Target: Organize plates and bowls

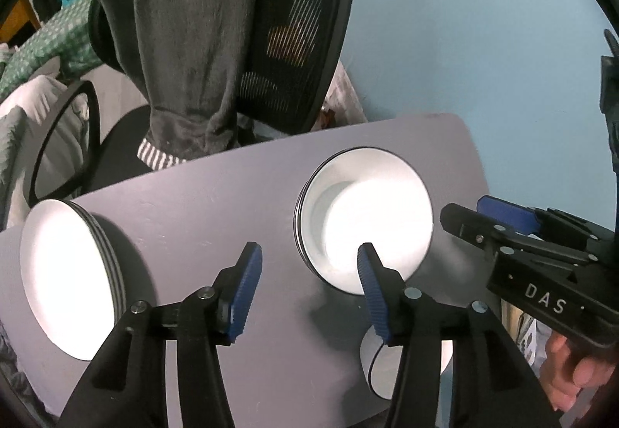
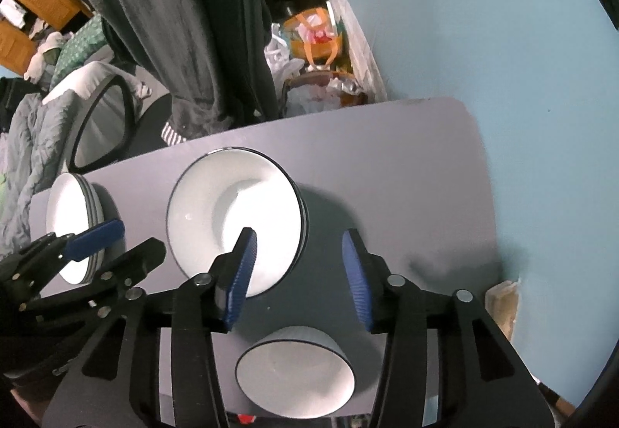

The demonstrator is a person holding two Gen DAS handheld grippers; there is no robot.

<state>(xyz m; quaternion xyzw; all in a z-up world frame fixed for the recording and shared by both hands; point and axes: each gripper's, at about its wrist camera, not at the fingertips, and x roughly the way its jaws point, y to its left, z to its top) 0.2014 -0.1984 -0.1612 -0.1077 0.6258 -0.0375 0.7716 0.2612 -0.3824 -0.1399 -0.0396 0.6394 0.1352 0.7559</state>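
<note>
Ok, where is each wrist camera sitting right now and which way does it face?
Left wrist: on the left gripper, above the table, facing the plate stack and stacked bowls; right gripper and hand at right.
Right wrist: on the right gripper, above the single bowl; left gripper at left.
Shared: table, plates, stacked bowls, chair.
</note>
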